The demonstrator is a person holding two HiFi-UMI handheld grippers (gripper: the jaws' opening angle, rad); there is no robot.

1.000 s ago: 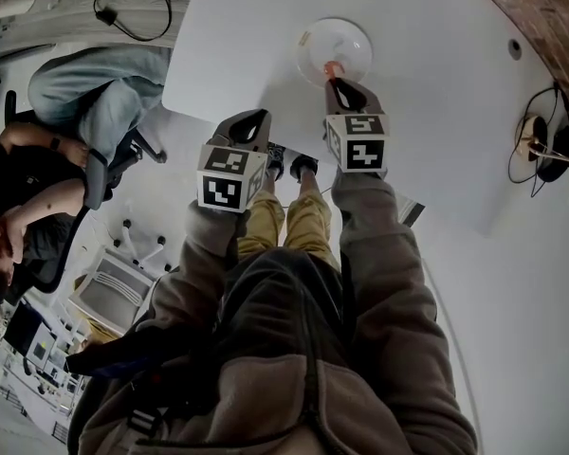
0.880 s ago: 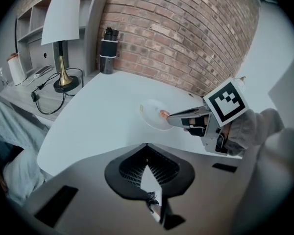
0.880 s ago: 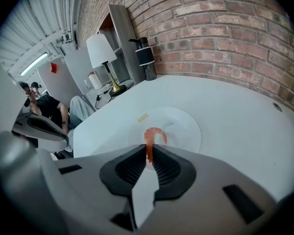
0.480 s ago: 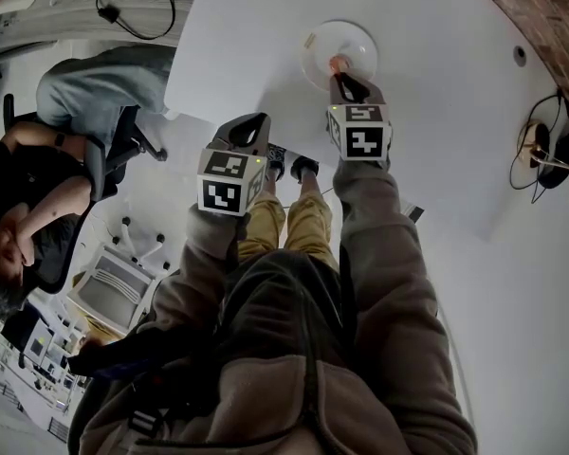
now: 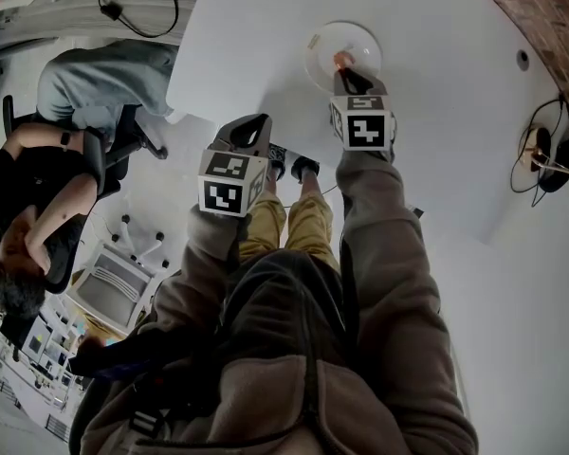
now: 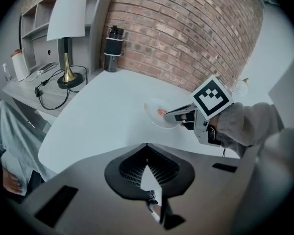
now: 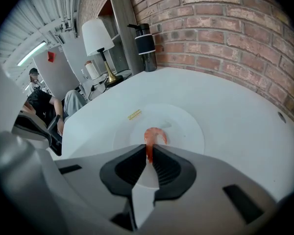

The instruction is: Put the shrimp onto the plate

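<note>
shrimp (image 7: 154,136): one, orange, curled, soft-looking, pinched by its tail over the plate's middle
plate (image 7: 186,124): one, round, pale, smooth, far right on the white bench (image 7: 235,102)
right hand-held gripper (image 7: 150,152): clamped on the shrimp
left hand-held gripper (image 6: 146,153): pressed together, empty, nearer, left of the plate

Red brick wall (image 6: 186,28) behind a white table (image 6: 98,116) with rounded edge. At the far corner a lamp (image 6: 66,28) with white shade and brass foot; near it, against the wall, a black bottle (image 6: 112,48). Grey shelves (image 6: 36,18) left of the lamp, black cables (image 6: 54,99) by the foot. Pale floor (image 5: 171,173) below, with a seated person (image 5: 38,188) beside the table. Overhead, a long lit ceiling light (image 7: 32,53).
</note>
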